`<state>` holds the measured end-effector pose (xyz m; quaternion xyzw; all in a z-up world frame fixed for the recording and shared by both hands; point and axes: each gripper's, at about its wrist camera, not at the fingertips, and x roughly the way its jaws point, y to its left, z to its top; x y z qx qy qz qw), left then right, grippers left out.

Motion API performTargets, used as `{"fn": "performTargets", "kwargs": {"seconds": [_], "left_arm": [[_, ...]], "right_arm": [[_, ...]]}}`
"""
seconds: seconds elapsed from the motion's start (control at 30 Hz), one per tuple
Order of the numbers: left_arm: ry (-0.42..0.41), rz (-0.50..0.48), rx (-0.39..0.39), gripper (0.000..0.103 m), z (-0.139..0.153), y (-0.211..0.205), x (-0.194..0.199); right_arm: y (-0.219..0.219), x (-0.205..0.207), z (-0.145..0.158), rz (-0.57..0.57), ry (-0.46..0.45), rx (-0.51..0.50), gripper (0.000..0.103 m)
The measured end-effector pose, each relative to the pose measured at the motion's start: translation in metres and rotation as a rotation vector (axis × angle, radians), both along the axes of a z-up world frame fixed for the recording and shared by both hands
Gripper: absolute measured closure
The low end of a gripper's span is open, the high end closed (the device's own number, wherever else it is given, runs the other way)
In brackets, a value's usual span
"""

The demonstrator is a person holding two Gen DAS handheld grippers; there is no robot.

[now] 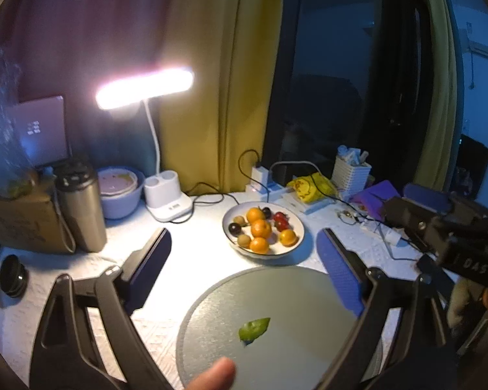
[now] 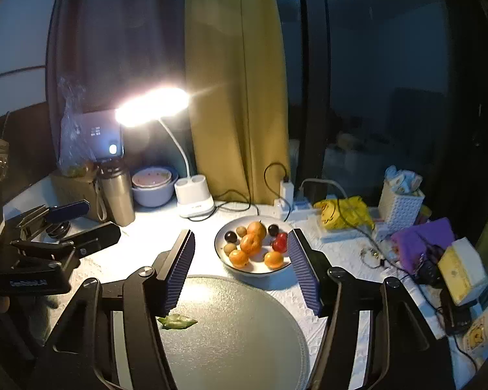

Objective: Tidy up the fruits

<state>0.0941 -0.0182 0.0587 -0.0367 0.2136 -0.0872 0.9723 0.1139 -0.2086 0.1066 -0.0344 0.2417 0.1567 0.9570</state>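
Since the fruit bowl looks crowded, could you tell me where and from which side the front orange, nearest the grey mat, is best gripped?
Grip the front orange across its round middle, coming from above. Its top is exposed, while a kiwi, another orange and the bowl rim crowd its sides. Both the left gripper and right gripper are open and empty.

Left gripper (image 1: pixel 244 263) and right gripper (image 2: pixel 240 266) (both empty) gape wide.
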Motion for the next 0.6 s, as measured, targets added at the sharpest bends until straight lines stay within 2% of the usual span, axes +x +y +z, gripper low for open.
{"fn": "performTargets", "kwargs": {"seconds": [0.2,0.37,0.6], "left_arm": [[-0.045,0.046,0.048,0.011,0.009,-0.009,-0.017],[-0.088,0.063,0.033,0.011,0.011,-0.009,-0.029],[-0.093,0.055,0.019,0.011,0.007,-0.012,-0.031]], "right_arm": [[-0.007,-0.022,0.013,-0.025,-0.058,-0.005,0.037],[-0.017,-0.033,0.012,-0.044,-0.077,-0.011,0.036],[-0.025,-0.038,0.005,-0.059,-0.068,-0.018,0.036]]}}
